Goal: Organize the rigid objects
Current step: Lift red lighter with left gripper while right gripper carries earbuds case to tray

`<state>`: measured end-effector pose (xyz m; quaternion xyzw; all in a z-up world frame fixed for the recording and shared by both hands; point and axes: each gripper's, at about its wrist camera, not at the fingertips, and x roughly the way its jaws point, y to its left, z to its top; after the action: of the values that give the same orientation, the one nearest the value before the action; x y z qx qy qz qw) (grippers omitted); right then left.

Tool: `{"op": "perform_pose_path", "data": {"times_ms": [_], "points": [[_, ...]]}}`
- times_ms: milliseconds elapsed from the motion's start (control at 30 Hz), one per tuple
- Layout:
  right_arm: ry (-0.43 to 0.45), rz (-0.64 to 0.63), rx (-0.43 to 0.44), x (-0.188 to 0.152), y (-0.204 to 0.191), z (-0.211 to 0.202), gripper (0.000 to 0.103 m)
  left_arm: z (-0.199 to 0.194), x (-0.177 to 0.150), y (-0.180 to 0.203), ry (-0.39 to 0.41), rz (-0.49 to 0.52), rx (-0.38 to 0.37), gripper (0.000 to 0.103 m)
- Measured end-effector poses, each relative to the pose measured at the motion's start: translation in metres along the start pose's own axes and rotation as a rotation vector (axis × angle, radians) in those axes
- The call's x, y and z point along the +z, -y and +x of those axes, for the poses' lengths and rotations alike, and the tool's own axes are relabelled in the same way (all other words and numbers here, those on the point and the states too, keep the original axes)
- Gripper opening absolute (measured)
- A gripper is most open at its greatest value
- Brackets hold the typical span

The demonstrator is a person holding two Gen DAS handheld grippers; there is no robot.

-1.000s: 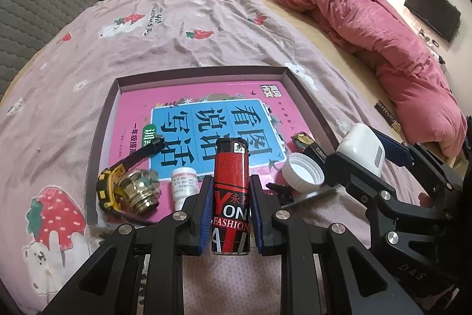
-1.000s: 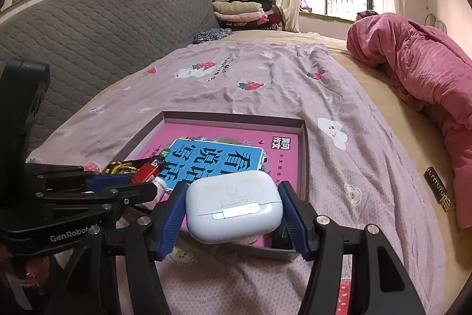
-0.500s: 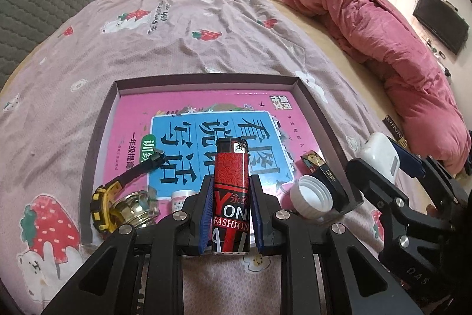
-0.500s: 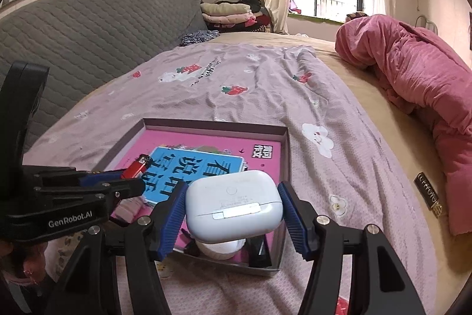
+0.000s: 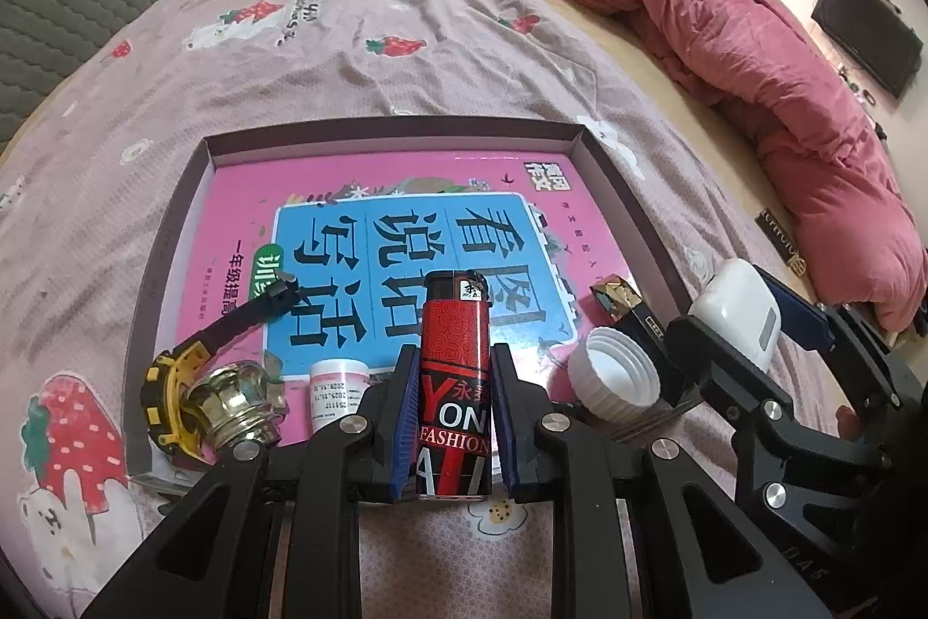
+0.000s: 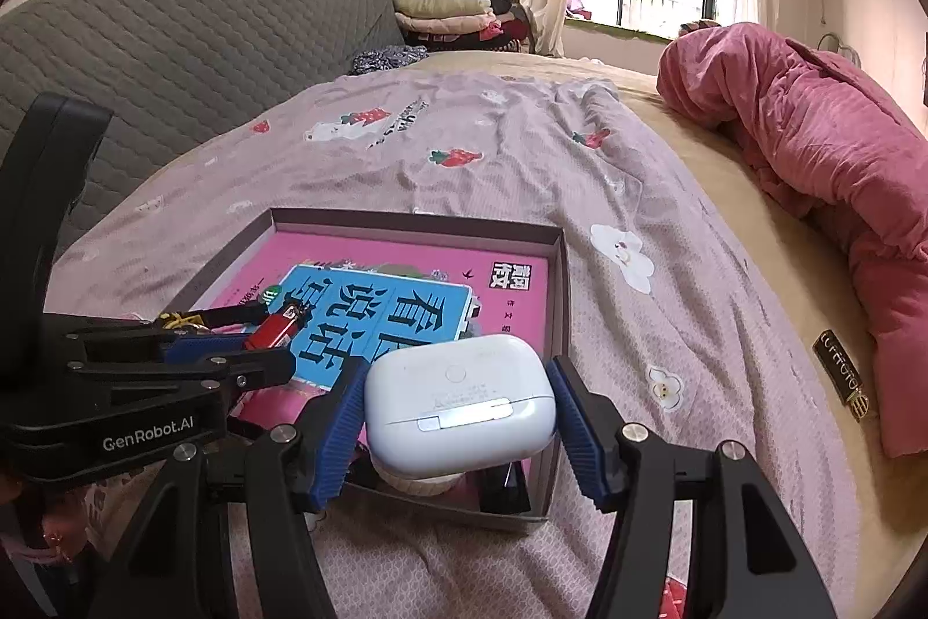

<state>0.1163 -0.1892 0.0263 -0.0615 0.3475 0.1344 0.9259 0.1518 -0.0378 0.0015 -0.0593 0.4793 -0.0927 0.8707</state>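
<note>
Leftmost, at the tray's (image 5: 174, 236) near-left corner, a yellow-and-black watch (image 5: 174, 387) lies against a rounded, shiny brass fitting (image 5: 238, 413); its black strap reaches onto the glossy pink book (image 5: 371, 189) that covers the tray floor. Just right stands a small white cylindrical bottle (image 5: 336, 395), its lower part cut off by the left hand-held gripper (image 5: 455, 422). That gripper is clenched on a red plastic lighter (image 5: 455, 387), upright between blue ribbed pads and poised over the tray's near edge. Right of it, a white ribbed cap (image 5: 615, 381) lies open side up, beside a dark box with a gold end (image 5: 623, 300). Farther right, the right hand-held gripper (image 6: 458, 416) grasps a smooth white earbud case (image 6: 458, 407), held over the tray's near-right corner; the case hides most of what lies beneath. The tray is a shallow, rigid rectangle with thin dark walls, sitting on a mauve bedsheet (image 5: 406, 10) with strawberry prints. Its far half is bare book cover. Open sheet surrounds it on the left and far sides; a rumpled pink quilt (image 5: 783, 68) runs along the right side of the bed.
</note>
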Motion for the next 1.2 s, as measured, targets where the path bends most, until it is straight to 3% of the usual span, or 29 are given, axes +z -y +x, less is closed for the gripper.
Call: {"op": "perform_pose_path", "data": {"times_ms": [1200], "points": [[-0.047,0.004,-0.021,-0.014,0.009,0.021,0.061,0.034,-0.015,0.01,-0.074,0.026,-0.019,0.023]]}}
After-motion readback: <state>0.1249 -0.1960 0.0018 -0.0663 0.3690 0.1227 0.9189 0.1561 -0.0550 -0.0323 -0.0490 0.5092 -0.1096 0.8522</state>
